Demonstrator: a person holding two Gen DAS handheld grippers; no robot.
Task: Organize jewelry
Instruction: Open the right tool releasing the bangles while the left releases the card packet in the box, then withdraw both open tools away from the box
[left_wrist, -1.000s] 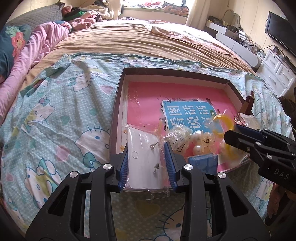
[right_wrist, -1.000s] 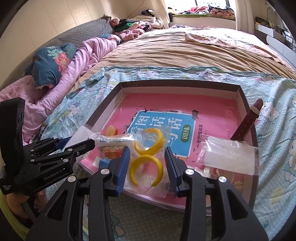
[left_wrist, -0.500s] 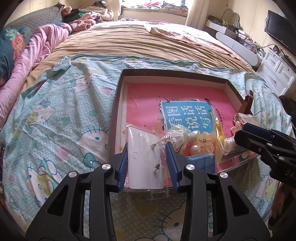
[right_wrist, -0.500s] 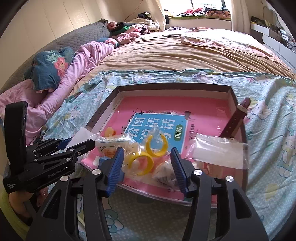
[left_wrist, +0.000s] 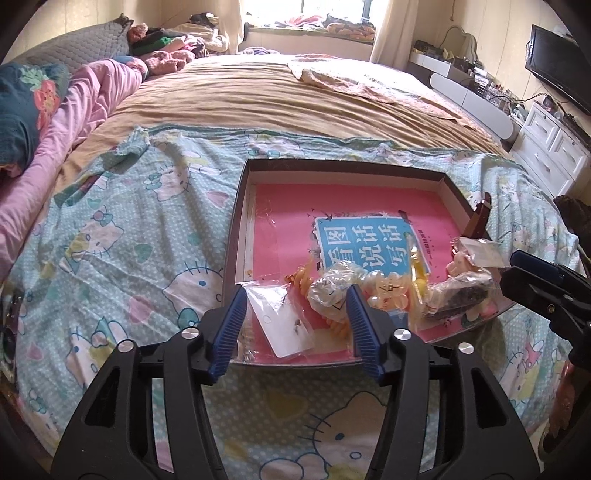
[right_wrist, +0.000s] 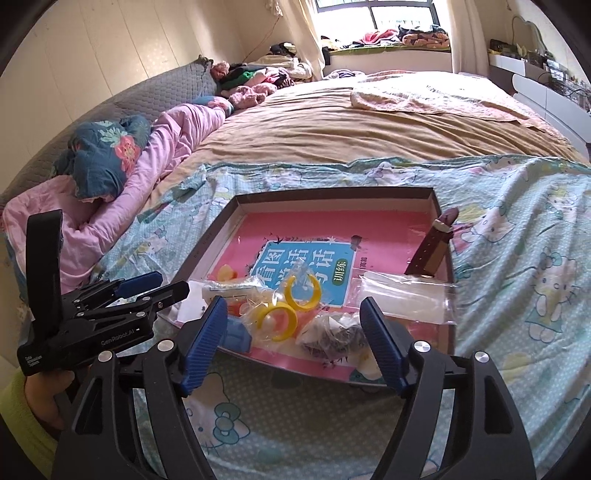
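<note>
A shallow dark box (left_wrist: 236, 236) (right_wrist: 443, 280) lined with a pink book lies on the bed. Its near end holds bagged jewelry: a white earring card in a clear bag (left_wrist: 284, 317), a bag of yellow hoop earrings (right_wrist: 291, 302), a bag of dark beads (right_wrist: 332, 336) (left_wrist: 458, 295), pearl pieces (left_wrist: 384, 288). A brown watch strap (right_wrist: 432, 251) leans on the right wall. My left gripper (left_wrist: 295, 325) is open, jaws either side of the card bag without touching it. My right gripper (right_wrist: 291, 336) is open, just before the hoop bag.
An empty clear bag (right_wrist: 402, 299) lies on the box's right side. The box sits on a Hello Kitty sheet (left_wrist: 129, 240). A pink quilt (right_wrist: 155, 166) and pillows lie at the left, a tan blanket (left_wrist: 295, 103) beyond, white drawers (left_wrist: 554, 155) at the right.
Both grippers opened and pulled back toward the box's near edge. The earring card bag and the hoop bag now lie released in the box.
</note>
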